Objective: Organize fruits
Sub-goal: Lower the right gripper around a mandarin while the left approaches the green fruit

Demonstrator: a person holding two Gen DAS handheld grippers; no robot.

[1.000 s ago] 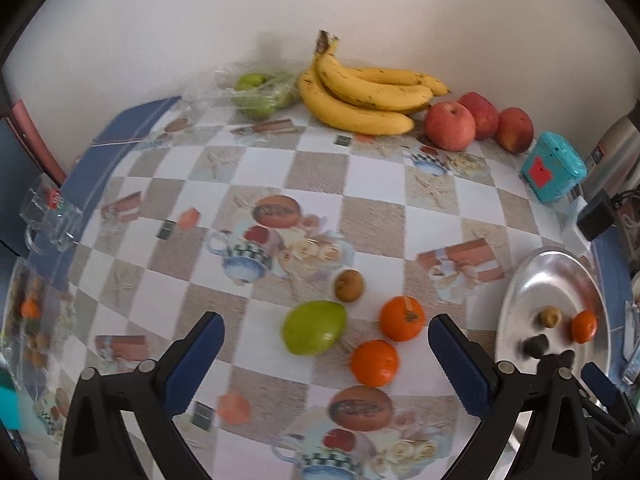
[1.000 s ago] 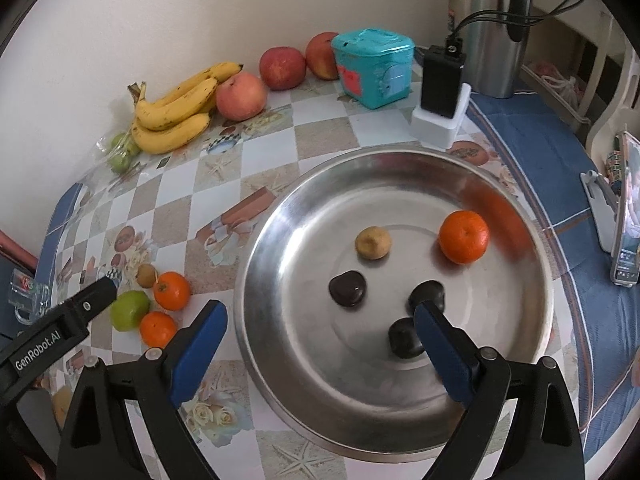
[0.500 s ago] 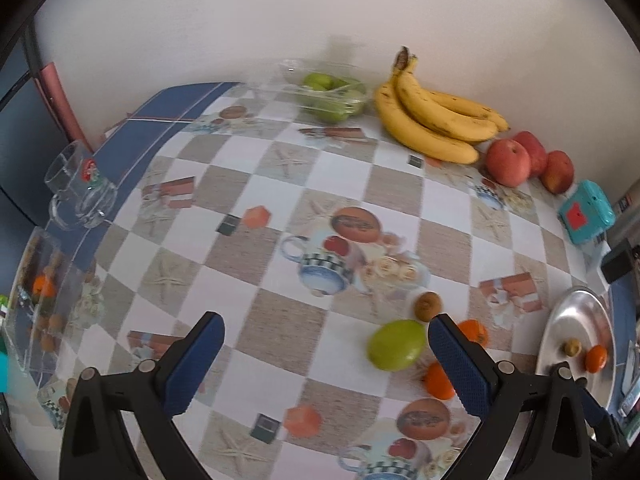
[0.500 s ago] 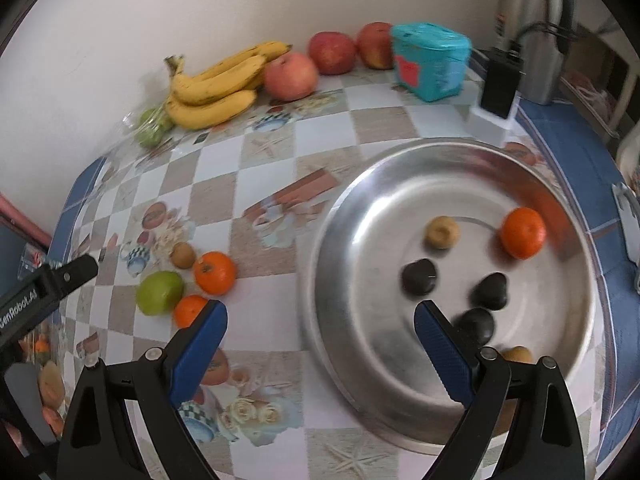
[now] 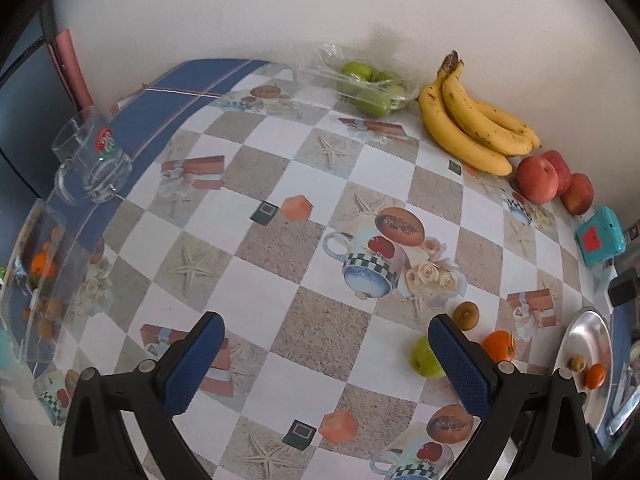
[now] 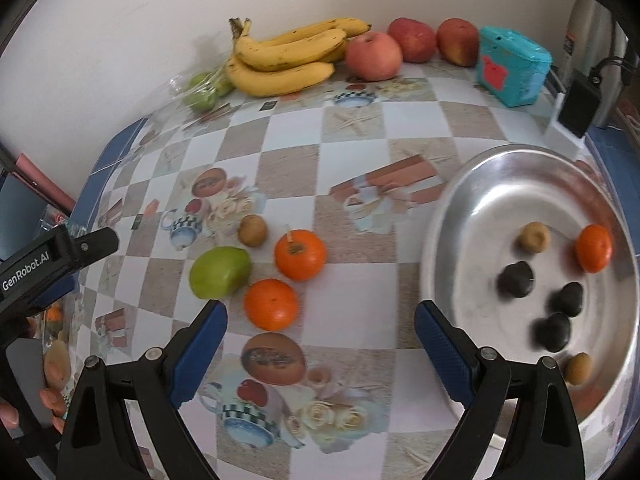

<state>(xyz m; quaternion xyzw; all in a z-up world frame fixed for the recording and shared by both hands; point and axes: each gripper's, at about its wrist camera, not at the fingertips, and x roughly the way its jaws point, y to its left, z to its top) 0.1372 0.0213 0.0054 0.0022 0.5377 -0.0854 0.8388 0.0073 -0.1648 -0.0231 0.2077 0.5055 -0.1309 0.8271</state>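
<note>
On the checked tablecloth lie a green fruit, two oranges and a small brown fruit. A steel tray at the right holds an orange, two small brown fruits and three dark ones. My right gripper is open and empty, just in front of the nearer orange. My left gripper is open and empty over bare cloth; the green fruit shows beside its right finger. Bananas and red apples line the wall.
A teal box, a black charger and a kettle stand at the back right. Bagged green fruit lies by the wall. A glass mug and a clear container sit at the table's left edge.
Both grippers have swung left. The loose fruits have slid to the right in the left view, and the tray has moved from centre to the right in the right view. Both jaws stayed open.
</note>
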